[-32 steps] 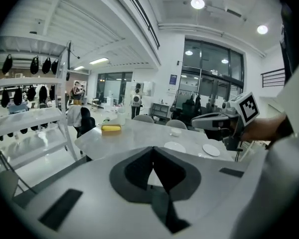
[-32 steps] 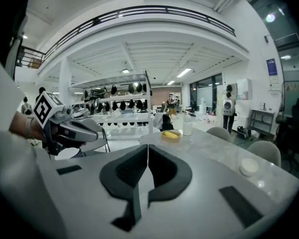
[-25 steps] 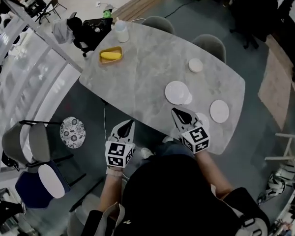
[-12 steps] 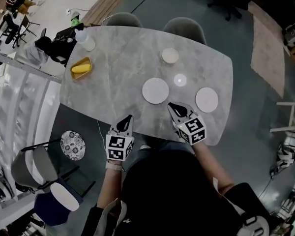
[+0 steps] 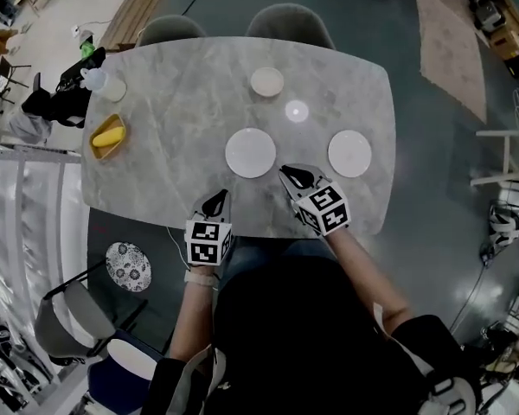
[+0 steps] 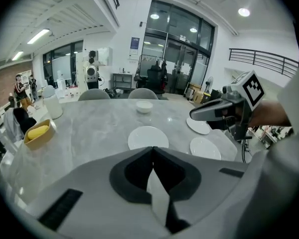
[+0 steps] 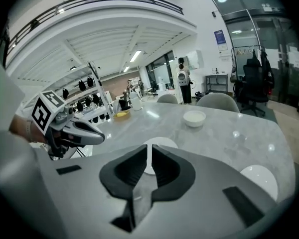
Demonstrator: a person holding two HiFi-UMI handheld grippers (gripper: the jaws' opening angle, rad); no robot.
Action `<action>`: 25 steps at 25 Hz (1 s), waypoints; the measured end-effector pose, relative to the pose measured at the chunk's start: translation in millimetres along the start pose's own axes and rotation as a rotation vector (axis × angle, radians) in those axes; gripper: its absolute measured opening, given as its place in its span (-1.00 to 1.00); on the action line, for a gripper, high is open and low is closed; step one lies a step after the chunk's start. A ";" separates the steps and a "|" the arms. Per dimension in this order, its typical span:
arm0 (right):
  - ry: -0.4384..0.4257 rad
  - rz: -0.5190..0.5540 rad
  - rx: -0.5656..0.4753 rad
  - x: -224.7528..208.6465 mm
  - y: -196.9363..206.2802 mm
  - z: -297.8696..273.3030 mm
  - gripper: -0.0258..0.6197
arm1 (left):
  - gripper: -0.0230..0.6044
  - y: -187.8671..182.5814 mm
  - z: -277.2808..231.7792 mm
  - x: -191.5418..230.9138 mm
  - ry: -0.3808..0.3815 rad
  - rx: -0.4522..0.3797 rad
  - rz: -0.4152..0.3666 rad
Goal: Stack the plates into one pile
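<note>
From the head view, the grey marble worktop (image 5: 156,180) holds the plates, and none is stacked yet. One white round plate in the middle (image 5: 250,152) lies at 12 o'clock from the person. A second white round plate (image 5: 349,153) lies at 2 o'clock, well apart from the first. A small white bowl (image 5: 266,81) sits farther off at 12 o'clock. A yellow tray (image 5: 108,137) sits at 10 o'clock. The left claw (image 5: 214,202) hangs over the near edge of the worktop. The right claw (image 5: 292,177) hangs between the two plates, nearer the person. Neither claw seems to touch a plate.

In the left gripper view, the left claw is pressed together with nothing in it. The middle plate lies straight ahead at 12 o'clock. A third white round plate (image 6: 205,148) shows at 2 o'clock, just below the right claw.

In the right gripper view, the right claw is pressed together too, and it is empty. The middle plate lies ahead at 12 o'clock, and another plate lies at 4 o'clock.

I think this is the very start: the claws are reaching in to pick a first plate. Next, a claw needs to spread, come down low and pinch a thin plate rim, then carry that plate onto another.
</note>
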State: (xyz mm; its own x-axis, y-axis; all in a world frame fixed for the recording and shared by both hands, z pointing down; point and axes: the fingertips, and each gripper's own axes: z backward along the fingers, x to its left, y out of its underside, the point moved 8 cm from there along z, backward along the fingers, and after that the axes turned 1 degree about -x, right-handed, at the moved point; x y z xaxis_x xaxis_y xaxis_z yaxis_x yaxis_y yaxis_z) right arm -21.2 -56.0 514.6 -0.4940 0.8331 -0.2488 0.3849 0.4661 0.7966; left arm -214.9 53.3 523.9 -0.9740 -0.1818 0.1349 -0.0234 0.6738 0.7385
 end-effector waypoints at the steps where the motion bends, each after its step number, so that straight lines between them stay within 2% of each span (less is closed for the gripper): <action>1: 0.013 -0.012 0.009 -2.3 1.4 -4.9 -0.86 | -0.90 0.3 -7.5 3.5 0.015 0.011 -0.006; 14: 0.168 -0.179 0.116 -34.0 18.7 -72.5 -0.84 | -0.90 6.3 -91.1 49.8 0.200 0.141 -0.084; 18: 0.199 -0.245 0.139 -40.4 27.2 -90.6 -0.64 | -0.90 11.2 -114.2 59.0 0.255 0.178 -0.106; 25: 0.241 -0.342 0.165 -49.9 43.1 -110.7 -0.43 | -0.90 16.4 -140.5 74.6 0.303 0.230 -0.100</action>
State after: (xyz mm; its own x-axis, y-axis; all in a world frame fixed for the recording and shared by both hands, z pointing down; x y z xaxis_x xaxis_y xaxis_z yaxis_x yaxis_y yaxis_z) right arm -66.3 -110.5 622.3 -0.7744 0.5389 -0.3315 0.2775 0.7601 0.5876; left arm -256.3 -49.8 638.9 -0.8545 -0.4349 0.2840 -0.1986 0.7788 0.5951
